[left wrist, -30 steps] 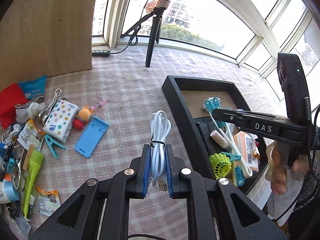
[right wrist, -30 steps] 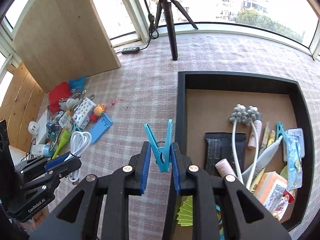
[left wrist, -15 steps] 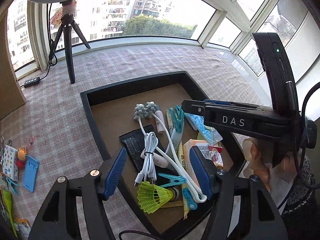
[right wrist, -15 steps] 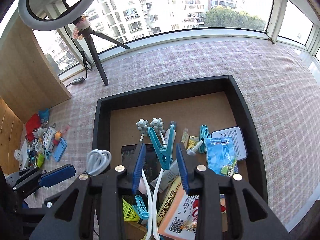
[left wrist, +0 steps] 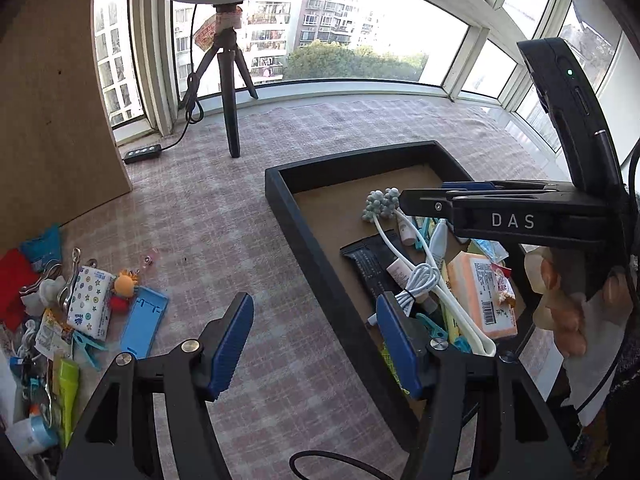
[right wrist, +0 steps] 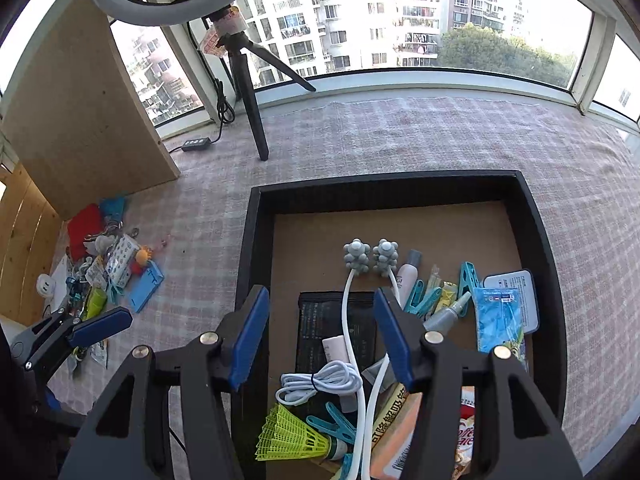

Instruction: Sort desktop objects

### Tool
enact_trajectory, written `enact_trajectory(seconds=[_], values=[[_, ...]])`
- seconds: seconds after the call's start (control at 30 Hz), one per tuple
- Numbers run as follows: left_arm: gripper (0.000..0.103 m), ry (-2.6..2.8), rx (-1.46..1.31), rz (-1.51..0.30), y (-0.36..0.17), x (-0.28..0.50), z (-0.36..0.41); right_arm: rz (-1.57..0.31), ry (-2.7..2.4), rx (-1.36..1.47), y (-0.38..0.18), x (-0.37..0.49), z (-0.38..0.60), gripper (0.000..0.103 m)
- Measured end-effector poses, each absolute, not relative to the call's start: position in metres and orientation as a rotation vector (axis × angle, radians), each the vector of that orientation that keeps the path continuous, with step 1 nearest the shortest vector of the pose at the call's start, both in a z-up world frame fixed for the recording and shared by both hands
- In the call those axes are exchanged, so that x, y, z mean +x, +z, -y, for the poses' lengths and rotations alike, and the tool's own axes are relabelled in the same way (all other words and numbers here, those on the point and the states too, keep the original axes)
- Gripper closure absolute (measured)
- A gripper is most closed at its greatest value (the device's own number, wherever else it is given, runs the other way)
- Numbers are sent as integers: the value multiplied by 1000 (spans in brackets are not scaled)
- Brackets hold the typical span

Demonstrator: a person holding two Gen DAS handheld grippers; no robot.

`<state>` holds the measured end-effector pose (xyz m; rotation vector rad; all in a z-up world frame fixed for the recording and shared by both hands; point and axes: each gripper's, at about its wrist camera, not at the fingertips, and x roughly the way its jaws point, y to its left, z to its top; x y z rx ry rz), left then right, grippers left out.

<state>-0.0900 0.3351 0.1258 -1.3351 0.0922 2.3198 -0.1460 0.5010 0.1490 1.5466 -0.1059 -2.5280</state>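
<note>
Both claws hang wide open with nothing between their blue pads. The left gripper (left wrist: 314,344) hovers over the tray's (left wrist: 304,232) left wall, tilted down at the checked tablecloth (left wrist: 224,216). The right gripper (right wrist: 320,332) sits above the tray's near left corner, pointing into it; a bare hand (left wrist: 560,300) grips its handle at the right side. The coiled white cable (right wrist: 320,386) lies inside the tray near that corner, beside a yellow shuttlecock (right wrist: 290,436) and a blue clothes peg (right wrist: 336,426). A heap of unsorted things (left wrist: 72,312) lies toward the table's left edge.
</note>
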Motion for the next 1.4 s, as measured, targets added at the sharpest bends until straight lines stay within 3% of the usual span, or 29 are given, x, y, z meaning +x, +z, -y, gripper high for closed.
enact_trajectory(seconds=[0.27,0.57,1.0,1.17,1.27,1.4], values=[[48,2470,-1476,-110,95,-74,-232,40,-2369,1520,136,-138,-429,49],[61,2632,-1672,-85,61,-43,-115,79,-2150,1545,118,-133,-312,49],[73,2634,-1725,-27,35,-27,-75,150,-1930,1666,64,-133,-167,50],[72,2611,-1711,-77,33,-24,-80,222,-1865,1759,44,-136,-153,57],[72,2608,-1722,-90,28,-25,-79,270,-1836,1804,32,-141,-147,70],[62,2594,-1735,-33,24,-27,-72,331,-1826,1834,20,-147,-140,80]])
